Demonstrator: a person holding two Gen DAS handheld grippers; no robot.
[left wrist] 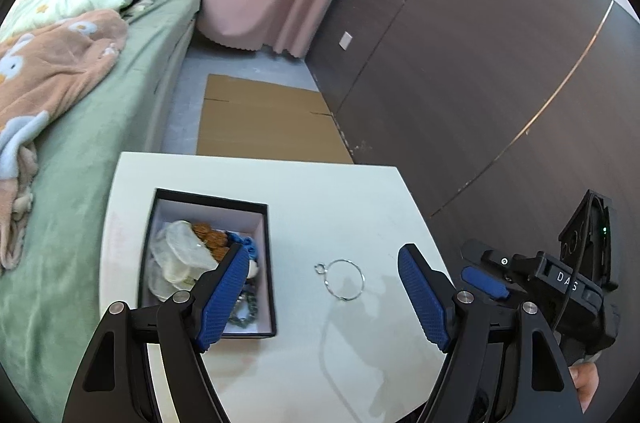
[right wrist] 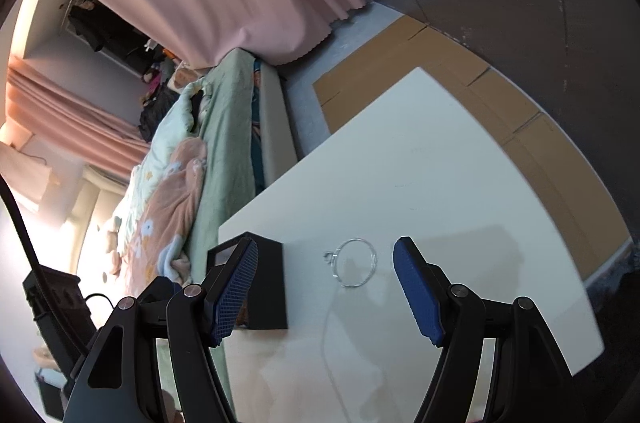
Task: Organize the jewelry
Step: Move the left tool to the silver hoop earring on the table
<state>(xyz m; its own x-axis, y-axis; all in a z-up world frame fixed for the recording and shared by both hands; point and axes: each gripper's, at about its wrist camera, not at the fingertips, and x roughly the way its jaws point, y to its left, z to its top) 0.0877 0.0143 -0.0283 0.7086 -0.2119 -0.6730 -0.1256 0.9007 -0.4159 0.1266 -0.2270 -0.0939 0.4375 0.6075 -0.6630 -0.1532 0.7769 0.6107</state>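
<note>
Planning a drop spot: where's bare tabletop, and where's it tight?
Bare: the white table beyond the silver wire bangle, and the strip between it and the black jewelry box. Crowded: the box interior, full of pouches and beads. Both left gripper and right gripper open.

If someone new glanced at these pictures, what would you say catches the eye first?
Probably the thin silver bangle lying alone on the white table, framed between the open left claw. Just left of it sits a black box crowded with a gauze pouch and beads. The right claw, also open, faces the same bangle.
</note>
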